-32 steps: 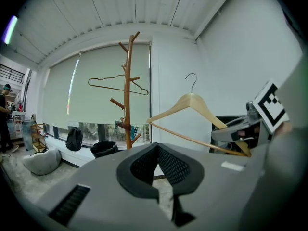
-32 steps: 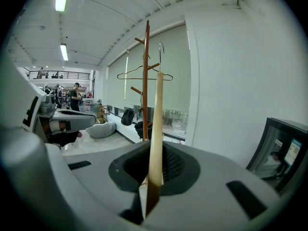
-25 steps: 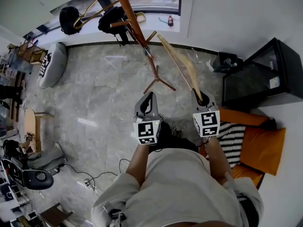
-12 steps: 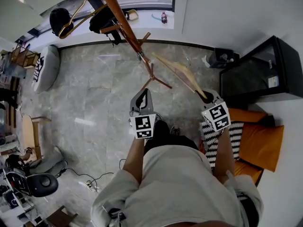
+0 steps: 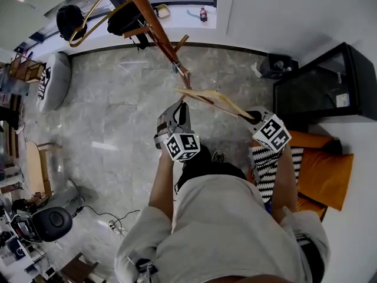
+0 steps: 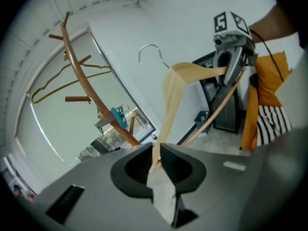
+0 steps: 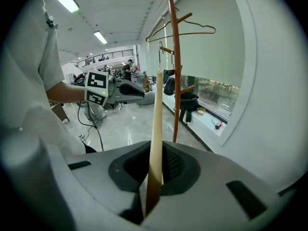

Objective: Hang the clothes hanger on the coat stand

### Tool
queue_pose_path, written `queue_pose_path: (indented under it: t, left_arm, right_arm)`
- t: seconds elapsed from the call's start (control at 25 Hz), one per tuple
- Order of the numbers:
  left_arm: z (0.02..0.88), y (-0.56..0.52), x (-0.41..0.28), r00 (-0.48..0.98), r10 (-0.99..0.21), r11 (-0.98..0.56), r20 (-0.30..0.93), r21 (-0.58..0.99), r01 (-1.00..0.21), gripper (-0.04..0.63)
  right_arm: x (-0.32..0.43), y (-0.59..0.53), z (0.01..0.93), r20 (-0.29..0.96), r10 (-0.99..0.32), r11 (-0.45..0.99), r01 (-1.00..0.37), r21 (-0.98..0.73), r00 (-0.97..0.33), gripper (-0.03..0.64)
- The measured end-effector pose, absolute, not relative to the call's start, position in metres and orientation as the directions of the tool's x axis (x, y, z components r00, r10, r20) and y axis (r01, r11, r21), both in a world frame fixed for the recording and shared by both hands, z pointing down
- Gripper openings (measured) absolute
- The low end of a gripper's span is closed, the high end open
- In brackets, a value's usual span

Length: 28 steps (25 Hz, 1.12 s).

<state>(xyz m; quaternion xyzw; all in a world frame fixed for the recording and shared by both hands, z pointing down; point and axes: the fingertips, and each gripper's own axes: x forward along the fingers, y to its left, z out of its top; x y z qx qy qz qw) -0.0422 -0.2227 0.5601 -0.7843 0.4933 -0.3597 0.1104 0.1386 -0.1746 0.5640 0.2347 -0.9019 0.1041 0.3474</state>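
Note:
A pale wooden clothes hanger [image 5: 218,99] lies crosswise between my two grippers, above the floor. My right gripper [image 5: 254,118] is shut on one arm of it, seen in the right gripper view as a strip [image 7: 156,119] running out of the jaws [image 7: 154,177]. The other arm's end [image 6: 166,109] sits in the gap of my left gripper [image 6: 156,160], whose jaws are opening. The left gripper [image 5: 178,107] points at the stand's base. The hanger's metal hook [image 6: 151,49] points up. The brown coat stand [image 5: 156,25] rises just ahead, with a wire hanger [image 5: 88,22] on a peg.
A black cabinet [image 5: 330,87] stands at the right, an orange chair [image 5: 324,175] with a striped cushion [image 5: 272,164] beside the person. Black bags [image 5: 126,19] sit behind the stand. A grey beanbag [image 5: 50,81] and an office chair [image 5: 50,223] are at the left.
The right gripper swung the hanger down and leftward, so its free end came to the left gripper's jaws. The left gripper moved slightly up toward it.

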Motion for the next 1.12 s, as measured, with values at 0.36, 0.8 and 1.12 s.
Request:
queue_pose_path:
  t: [0.36, 0.8, 1.12]
  left_arm:
    - [0.581, -0.230, -0.055, 0.215, -0.837, -0.526, 0.504, -0.630, -0.571, 0.176]
    - [0.594, -0.228, -0.086, 0.184, -0.810, -0.556, 0.557, -0.629, -0.543, 0.080]
    - [0.615, -0.214, -0.079, 0.193, -0.732, -0.621, 0.653, -0.525, -0.581, 0.078]
  right_arm:
    - [0.081, -0.171, 0.569, 0.688, -0.183, 0.943, -0.324, -0.080, -0.702, 0.021]
    - [0.056, -0.169, 0.574, 0.715, -0.139, 0.972, -0.232, -0.034, -0.685, 0.021]
    - [0.052, -0.195, 0.590, 0.737, -0.448, 0.890, -0.173, 0.422, -0.506, 0.039]
